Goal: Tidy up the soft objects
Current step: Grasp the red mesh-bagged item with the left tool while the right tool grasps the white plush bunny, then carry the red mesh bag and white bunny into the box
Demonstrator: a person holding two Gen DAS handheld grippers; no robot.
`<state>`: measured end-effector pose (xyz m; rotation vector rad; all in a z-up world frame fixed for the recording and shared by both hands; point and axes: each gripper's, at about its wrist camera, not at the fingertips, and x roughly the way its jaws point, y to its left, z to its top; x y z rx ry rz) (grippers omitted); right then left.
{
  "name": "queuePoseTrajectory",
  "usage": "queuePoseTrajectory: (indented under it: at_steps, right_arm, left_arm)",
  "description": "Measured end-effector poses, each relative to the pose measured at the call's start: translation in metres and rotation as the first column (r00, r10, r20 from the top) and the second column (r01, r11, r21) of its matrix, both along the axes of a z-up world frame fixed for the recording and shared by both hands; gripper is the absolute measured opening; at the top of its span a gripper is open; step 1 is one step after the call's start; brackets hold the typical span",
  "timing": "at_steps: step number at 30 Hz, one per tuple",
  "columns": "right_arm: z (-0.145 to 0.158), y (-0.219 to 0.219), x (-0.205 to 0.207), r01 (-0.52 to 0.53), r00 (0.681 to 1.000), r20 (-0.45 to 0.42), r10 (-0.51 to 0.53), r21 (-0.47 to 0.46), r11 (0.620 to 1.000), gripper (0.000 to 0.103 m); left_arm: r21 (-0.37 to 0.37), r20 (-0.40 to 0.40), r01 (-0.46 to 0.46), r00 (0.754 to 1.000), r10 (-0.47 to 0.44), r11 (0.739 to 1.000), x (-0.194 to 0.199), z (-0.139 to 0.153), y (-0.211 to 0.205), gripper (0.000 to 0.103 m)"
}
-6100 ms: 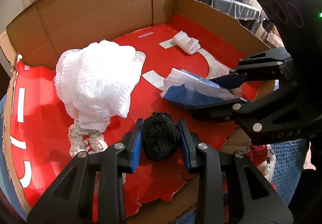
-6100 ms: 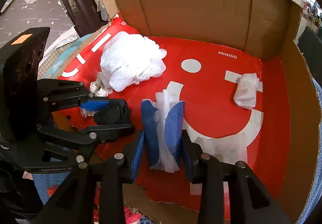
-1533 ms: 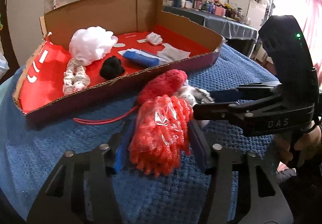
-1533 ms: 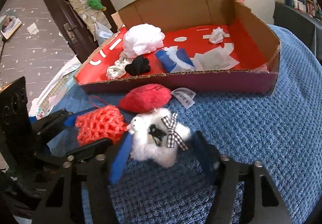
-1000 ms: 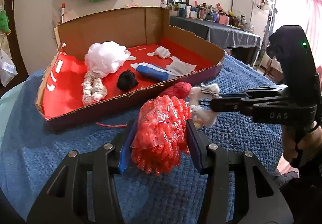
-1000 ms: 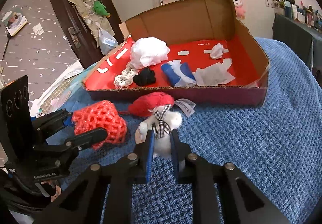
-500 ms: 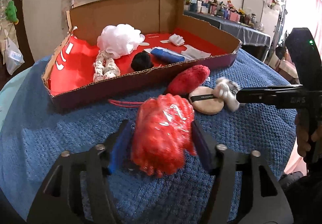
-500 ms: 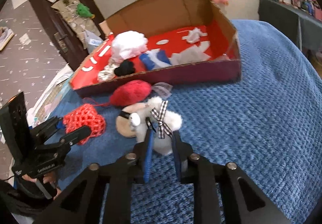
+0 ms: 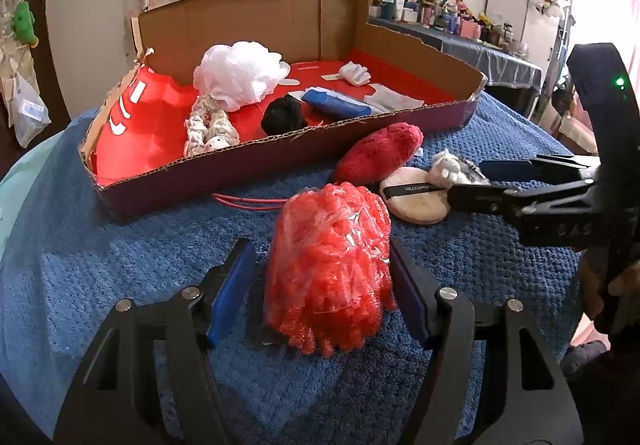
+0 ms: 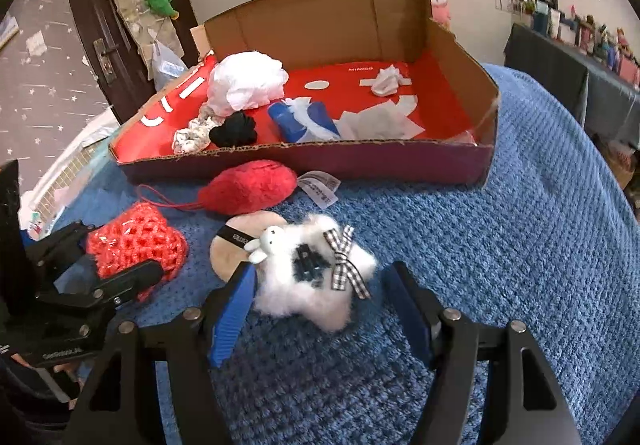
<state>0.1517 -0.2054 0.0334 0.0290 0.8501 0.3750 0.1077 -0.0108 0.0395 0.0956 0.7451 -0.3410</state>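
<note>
Cardboard box in the upper frame already holds a white mesh pouf, blue pouch and black scrunchie; judged left on the blue towel: red mesh pouf between the spread left gripper, red plush, white plush lamb between the spread right gripper, and powder puff.

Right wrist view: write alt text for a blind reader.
The open right gripper straddles a fluffy white plush sheep lying on a blue blanket. Beyond it sit a beige powder puff, a red plush and a cardboard box.
</note>
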Motion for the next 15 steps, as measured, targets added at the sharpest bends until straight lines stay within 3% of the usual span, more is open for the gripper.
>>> queuePoseTrajectory:
  at_steps: [2, 3, 4, 7, 15]
  right_arm:
    - [-0.002, 0.005, 0.000, 0.013, 1.000, 0.010, -0.013, -0.045, 0.999, 0.068]
    - [-0.003, 0.008, -0.001, 0.011, 1.000, 0.017, -0.010, -0.058, 0.998, 0.065]
    - [-0.003, 0.009, -0.002, 0.005, 1.000, 0.024, -0.004, -0.066, 0.998, 0.054]
    - [-0.002, 0.011, -0.006, -0.003, 0.999, 0.037, 0.005, -0.069, 0.998, 0.046]
    - [0.009, 0.005, -0.015, 0.003, 0.997, 0.074, 0.001, -0.049, 0.999, 0.044]
  left_arm:
    - [-0.004, -0.002, 0.004, 1.000, -0.004, 1.000, 0.000, 0.000, -0.001, 0.061]
    - [-0.006, -0.003, 0.007, 1.000, -0.007, 1.000, 0.000, 0.000, -0.001, 0.054]
    - [-0.010, -0.006, 0.012, 1.000, -0.012, 1.000, 0.000, 0.000, -0.001, 0.052]
    - [-0.008, 0.002, 0.015, 1.000, -0.015, 1.000, -0.002, 0.002, -0.002, 0.051]
    - [-0.012, 0.024, 0.022, 0.999, -0.022, 1.000, -0.006, 0.010, -0.003, 0.051]
